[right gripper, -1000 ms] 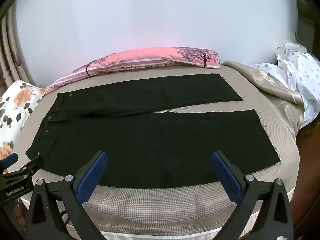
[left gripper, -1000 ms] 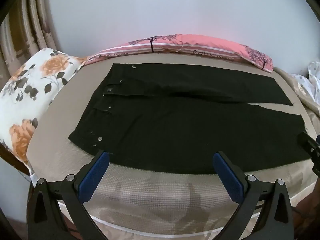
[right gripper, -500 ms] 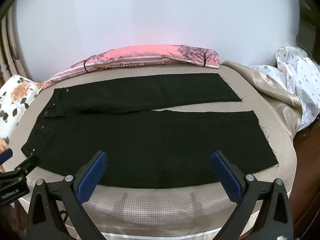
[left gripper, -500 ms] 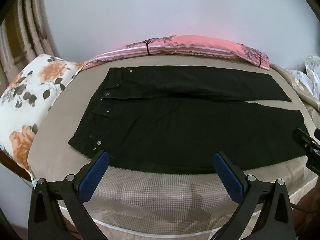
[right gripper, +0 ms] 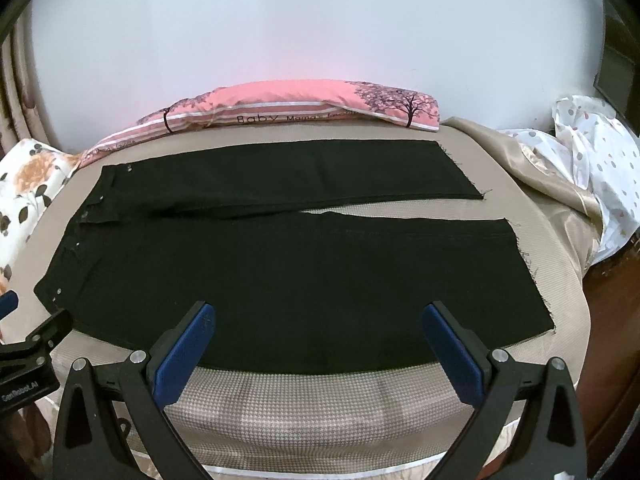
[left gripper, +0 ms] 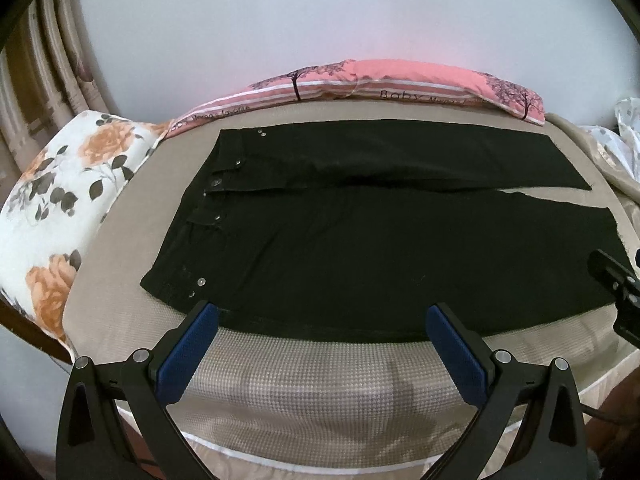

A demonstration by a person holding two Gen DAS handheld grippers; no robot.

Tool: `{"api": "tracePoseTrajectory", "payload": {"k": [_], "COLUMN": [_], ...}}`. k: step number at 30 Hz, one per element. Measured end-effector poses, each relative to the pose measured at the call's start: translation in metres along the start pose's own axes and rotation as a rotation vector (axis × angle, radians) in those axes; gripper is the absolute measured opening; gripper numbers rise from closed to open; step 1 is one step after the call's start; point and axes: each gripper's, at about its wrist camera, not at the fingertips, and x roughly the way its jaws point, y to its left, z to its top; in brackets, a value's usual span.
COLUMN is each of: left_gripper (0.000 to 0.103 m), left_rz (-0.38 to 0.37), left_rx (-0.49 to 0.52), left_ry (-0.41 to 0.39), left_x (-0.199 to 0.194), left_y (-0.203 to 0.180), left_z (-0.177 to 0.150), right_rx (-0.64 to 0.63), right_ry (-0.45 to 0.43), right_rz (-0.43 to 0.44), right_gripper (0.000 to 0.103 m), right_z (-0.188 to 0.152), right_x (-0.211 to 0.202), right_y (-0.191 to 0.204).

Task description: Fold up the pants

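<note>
Black pants [left gripper: 380, 236] lie flat on a beige bed, waistband with silver studs at the left, both legs stretched to the right; they show in the right wrist view [right gripper: 304, 276] too. My left gripper [left gripper: 322, 322] is open and empty, hovering over the near edge of the pants toward the waist end. My right gripper [right gripper: 318, 320] is open and empty over the near edge of the front leg. Each gripper shows at the edge of the other's view: the right one [left gripper: 618, 292] and the left one [right gripper: 28, 348].
A floral pillow [left gripper: 52, 200] lies left of the waistband. A pink bolster [left gripper: 380, 86] runs along the far edge by the wall. A dotted white cloth [right gripper: 592, 168] and satin bedding [right gripper: 532, 176] are bunched at the right. The bed [right gripper: 320, 408] drops off at its front edge.
Both views have shifted slightly left and a little back over the second; the pants have not moved and both grippers stay open.
</note>
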Motion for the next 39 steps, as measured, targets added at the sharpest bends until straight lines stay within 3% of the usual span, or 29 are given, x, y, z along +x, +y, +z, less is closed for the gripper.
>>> {"api": "tracePoseTrajectory", "payload": {"k": [39], "left_gripper": [0.103], "left_rz": [0.015], "left_rx": [-0.038], "left_ry": [0.044], "left_x": [0.012], "left_y": [0.007], "left_z": [-0.003], "right_rx": [0.006], "right_ry": [0.033], "right_rz": [0.013], "right_gripper": [0.103], "right_z": [-0.003], "right_x": [0.010], "right_y": [0.004]}}
